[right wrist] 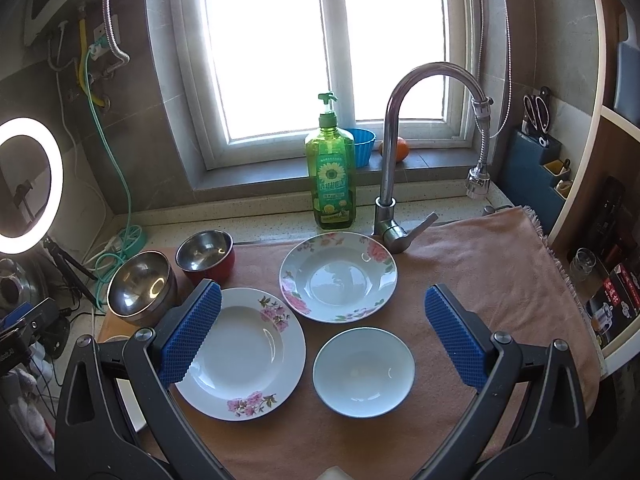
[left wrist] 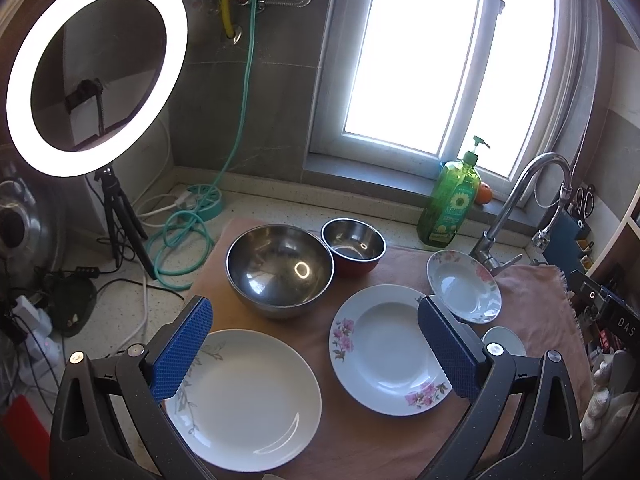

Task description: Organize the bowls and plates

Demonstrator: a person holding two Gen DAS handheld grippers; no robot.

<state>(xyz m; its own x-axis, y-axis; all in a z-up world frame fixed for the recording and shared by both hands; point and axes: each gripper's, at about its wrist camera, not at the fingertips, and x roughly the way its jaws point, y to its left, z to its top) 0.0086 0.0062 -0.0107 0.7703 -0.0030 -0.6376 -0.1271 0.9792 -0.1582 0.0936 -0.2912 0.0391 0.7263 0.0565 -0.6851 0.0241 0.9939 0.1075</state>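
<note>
Straight ahead of the right gripper [right wrist: 322, 334], jaws wide and empty, sits the small white bowl [right wrist: 363, 372] on the pink towel [right wrist: 500, 264] (left gripper [left wrist: 316, 346], equally wide, hovers farther off).

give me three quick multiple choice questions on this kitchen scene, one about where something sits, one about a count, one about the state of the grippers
1. Where does the green soap bottle stand?
A. on the counter just left of the faucet
B. inside the large steel bowl
C. on the pink towel's right edge

2. How many metal bowls are on the counter?
A. one
B. two
C. four

3. What state is the right gripper in?
A. shut on a plate
C. shut on the faucet
B. open, holding nothing

Answers:
1. A: the bottle stands upright by the window sill, with the faucet on its right.
2. B: only the large steel bowl and the small red-sided steel bowl are metal.
3. B: the blue pads stand wide apart above the small white bowl, with nothing between them.
</note>
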